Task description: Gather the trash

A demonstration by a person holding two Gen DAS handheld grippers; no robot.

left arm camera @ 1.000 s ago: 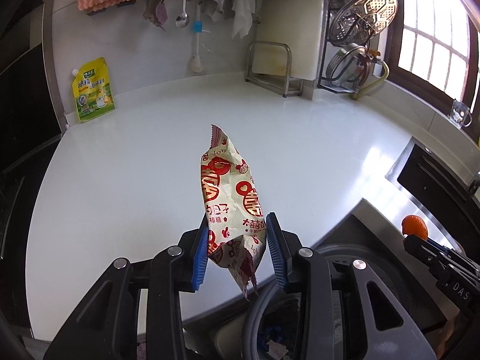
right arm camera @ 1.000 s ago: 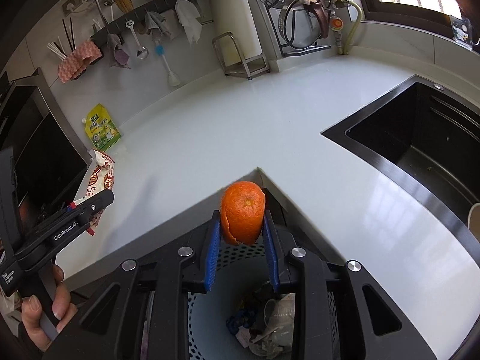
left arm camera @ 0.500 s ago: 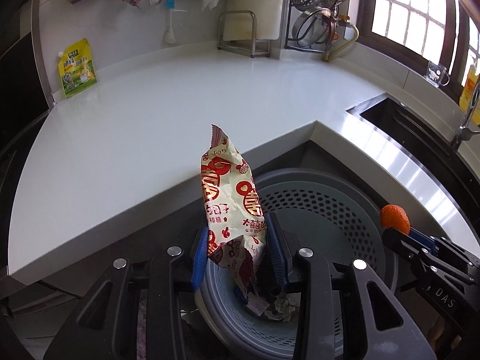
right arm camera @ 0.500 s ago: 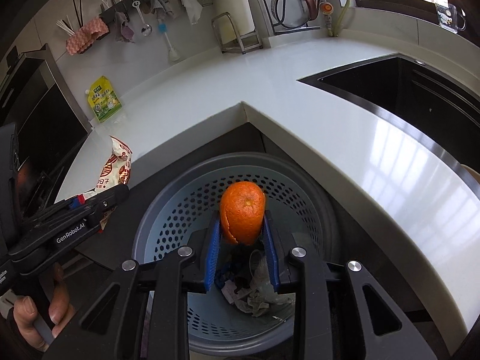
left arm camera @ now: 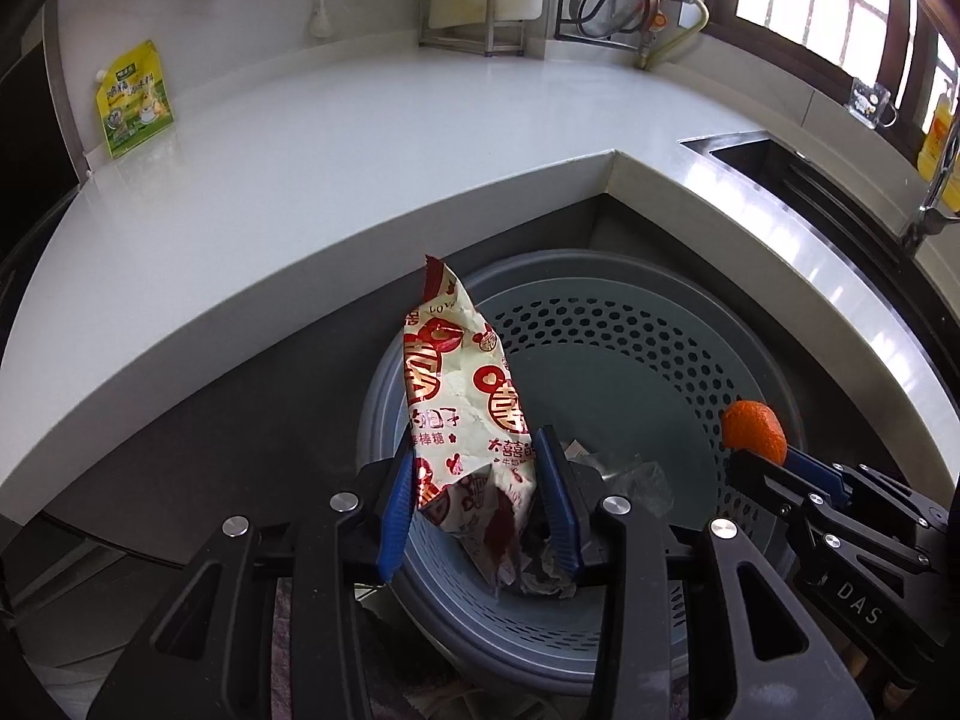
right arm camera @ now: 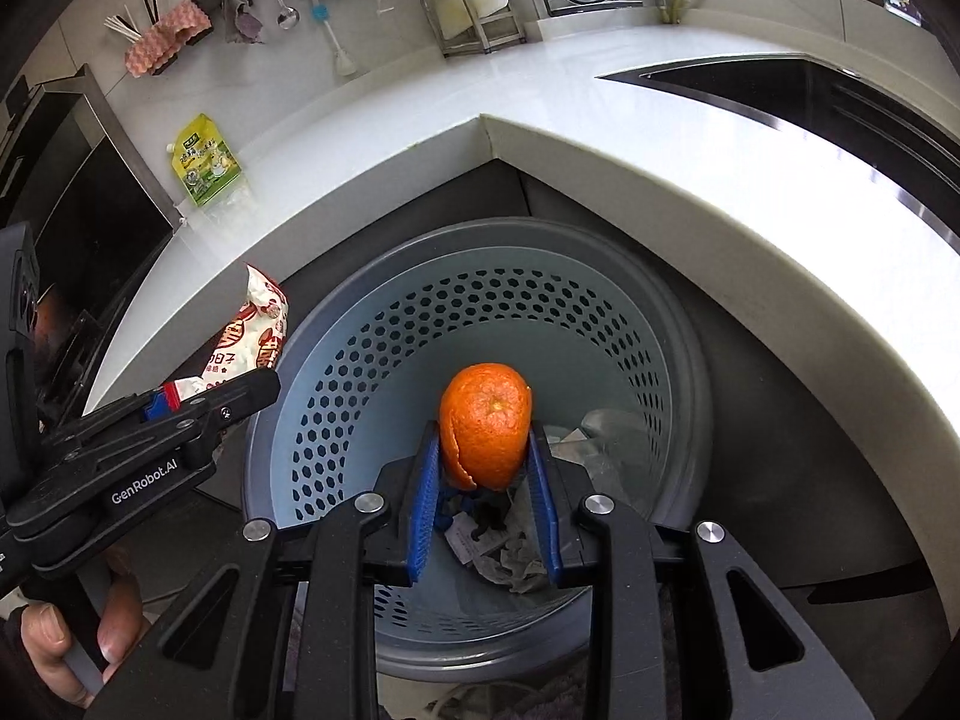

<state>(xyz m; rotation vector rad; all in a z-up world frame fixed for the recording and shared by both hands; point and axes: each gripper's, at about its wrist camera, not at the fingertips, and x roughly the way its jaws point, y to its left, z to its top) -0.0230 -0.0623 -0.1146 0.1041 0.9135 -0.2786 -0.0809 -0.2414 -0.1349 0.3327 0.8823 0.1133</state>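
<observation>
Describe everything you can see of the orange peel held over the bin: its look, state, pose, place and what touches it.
The orange peel is a bright, dimpled rind, domed like a whole fruit, with a small stem scar facing the right wrist camera. Its lower left edge is torn and curls away. It stands upright, pinched between the blue pads of the right claw, above the perforated grey-blue bin that holds crumpled paper. Nothing else touches it.
</observation>
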